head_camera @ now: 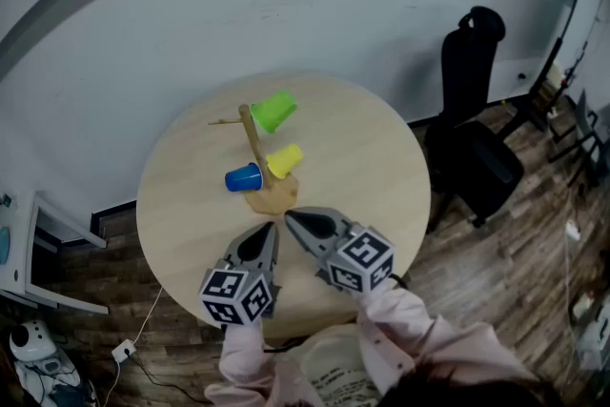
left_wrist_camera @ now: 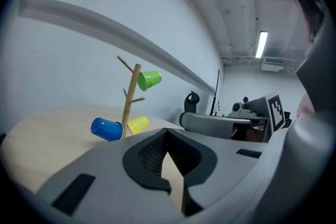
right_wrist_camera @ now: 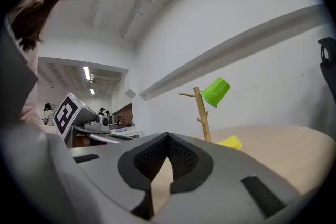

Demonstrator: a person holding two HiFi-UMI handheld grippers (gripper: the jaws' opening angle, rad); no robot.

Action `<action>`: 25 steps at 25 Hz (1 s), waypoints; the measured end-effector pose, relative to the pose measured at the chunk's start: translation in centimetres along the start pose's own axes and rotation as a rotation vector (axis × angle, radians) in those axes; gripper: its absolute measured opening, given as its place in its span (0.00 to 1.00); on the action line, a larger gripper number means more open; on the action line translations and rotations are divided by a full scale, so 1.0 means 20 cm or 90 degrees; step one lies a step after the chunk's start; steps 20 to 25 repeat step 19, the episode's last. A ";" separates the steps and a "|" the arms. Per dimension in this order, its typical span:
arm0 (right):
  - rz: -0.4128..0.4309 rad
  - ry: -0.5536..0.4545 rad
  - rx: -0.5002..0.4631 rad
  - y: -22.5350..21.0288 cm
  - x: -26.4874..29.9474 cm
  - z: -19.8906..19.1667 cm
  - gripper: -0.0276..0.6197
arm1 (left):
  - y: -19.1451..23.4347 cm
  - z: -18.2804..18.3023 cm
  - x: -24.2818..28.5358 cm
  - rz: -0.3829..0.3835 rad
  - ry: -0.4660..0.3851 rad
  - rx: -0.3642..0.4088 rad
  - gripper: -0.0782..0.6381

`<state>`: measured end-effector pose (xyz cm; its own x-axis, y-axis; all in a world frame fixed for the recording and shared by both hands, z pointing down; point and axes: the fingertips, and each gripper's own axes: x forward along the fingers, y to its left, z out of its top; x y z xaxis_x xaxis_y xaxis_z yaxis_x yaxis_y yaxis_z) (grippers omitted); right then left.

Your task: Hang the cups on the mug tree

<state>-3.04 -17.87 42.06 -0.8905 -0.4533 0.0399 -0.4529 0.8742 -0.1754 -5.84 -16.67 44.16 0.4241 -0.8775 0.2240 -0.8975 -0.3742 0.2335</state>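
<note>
A wooden mug tree stands on the round pale table, a little behind its middle. A green cup hangs on a top branch. Lower down hang a yellow cup on the right and a blue cup on the left. My left gripper and right gripper hover side by side just in front of the tree's base, both shut and holding nothing. The left gripper view shows the tree with all three cups beyond its shut jaws. In the right gripper view the green cup and yellow cup show.
A black office chair stands right of the table. A white shelf unit is at the left edge, and a cable with a plug lies on the wooden floor. A plain wall runs behind the table.
</note>
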 end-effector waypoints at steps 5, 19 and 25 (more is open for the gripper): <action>0.005 0.007 -0.020 0.02 0.00 -0.01 0.04 | -0.01 0.00 0.00 -0.002 -0.001 0.004 0.13; 0.005 0.006 -0.005 0.01 -0.01 -0.01 0.04 | -0.02 0.00 0.00 -0.002 0.000 0.005 0.13; 0.005 0.006 -0.005 0.01 -0.01 -0.01 0.04 | -0.02 0.00 0.00 -0.002 0.000 0.005 0.13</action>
